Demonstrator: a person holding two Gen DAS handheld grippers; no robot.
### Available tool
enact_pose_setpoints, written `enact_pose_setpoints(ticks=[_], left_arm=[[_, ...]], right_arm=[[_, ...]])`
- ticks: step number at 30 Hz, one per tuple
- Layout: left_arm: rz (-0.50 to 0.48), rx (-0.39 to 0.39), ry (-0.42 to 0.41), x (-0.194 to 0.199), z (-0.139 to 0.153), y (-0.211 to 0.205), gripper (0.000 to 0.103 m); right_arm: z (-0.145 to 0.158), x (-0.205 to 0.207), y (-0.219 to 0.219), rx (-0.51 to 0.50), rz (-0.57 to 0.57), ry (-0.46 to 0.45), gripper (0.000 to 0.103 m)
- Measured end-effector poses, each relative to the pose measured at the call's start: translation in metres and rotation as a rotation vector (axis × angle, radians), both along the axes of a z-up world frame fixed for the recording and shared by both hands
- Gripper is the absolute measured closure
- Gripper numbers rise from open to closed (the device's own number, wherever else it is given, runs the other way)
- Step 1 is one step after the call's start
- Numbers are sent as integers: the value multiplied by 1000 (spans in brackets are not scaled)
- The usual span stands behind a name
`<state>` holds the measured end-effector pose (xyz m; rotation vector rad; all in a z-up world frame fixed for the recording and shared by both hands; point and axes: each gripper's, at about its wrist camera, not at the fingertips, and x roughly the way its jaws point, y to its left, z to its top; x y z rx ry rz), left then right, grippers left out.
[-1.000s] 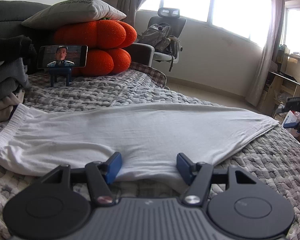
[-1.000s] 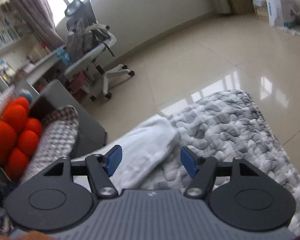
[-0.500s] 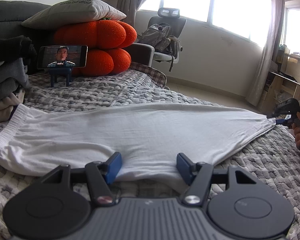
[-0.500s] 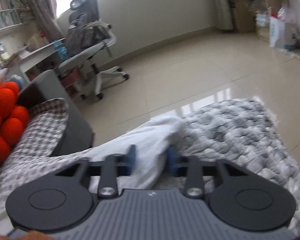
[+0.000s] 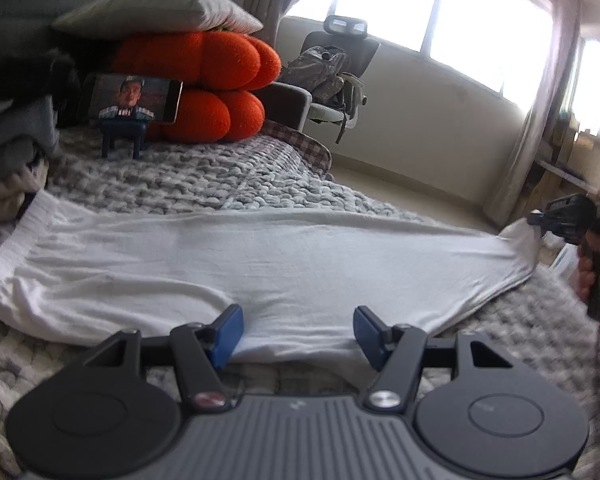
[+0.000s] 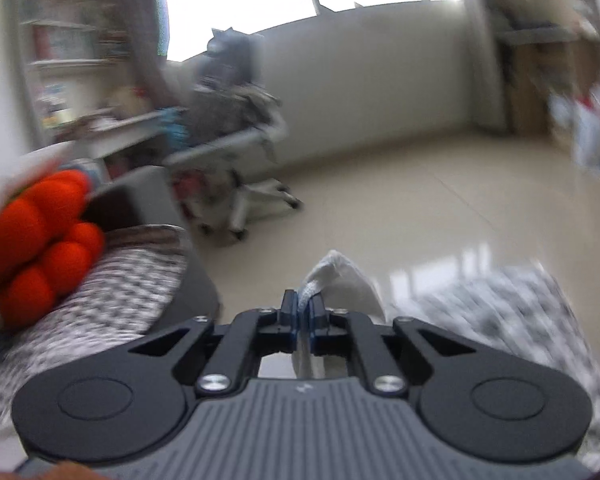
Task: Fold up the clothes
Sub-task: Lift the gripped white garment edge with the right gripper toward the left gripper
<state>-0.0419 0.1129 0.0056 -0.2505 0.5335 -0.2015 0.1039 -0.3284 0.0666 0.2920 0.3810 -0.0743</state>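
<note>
A long white garment [image 5: 260, 264] lies spread flat across the grey knitted blanket [image 5: 188, 176]. My left gripper [image 5: 298, 320] stands open at the garment's near edge, its blue pads apart on either side of the cloth and not pressing it. At the far right a hand holds my right gripper [image 5: 536, 222], which pinches the garment's end and lifts it slightly. In the right wrist view the right gripper [image 6: 302, 304] has its jaws closing, almost together, with a bunch of white garment [image 6: 340, 276] squeezed between the pads.
Folded clothes [image 5: 8, 152] are stacked at the left. A phone on a blue stand [image 5: 134, 98] leans by orange cushions [image 5: 204, 80] under a grey pillow [image 5: 160, 10]. Beyond the bed edge are tiled floor [image 6: 440, 200] and an office chair [image 5: 336, 76] with a backpack.
The right gripper's jaws came together on the garment's end, then rolled and lifted it a little off the blanket. The left gripper stayed where it was, still open.
</note>
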Motion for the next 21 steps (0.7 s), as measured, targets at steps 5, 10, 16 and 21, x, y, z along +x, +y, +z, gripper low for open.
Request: enact_pose_setpoints(ticks=[5, 10, 16, 21], left_arm=[[32, -75, 24, -4, 14, 26, 40], [38, -216, 33, -9, 27, 49, 40], [30, -211, 24, -11, 35, 48, 40], [19, -230, 42, -8, 31, 47, 40]], right_arm=[[28, -32, 64, -146, 215, -138, 97], [20, -60, 140, -237, 451, -134, 97], [-21, -82, 198, -372, 592, -42, 97], [-28, -91, 203, -364, 666, 16, 92]])
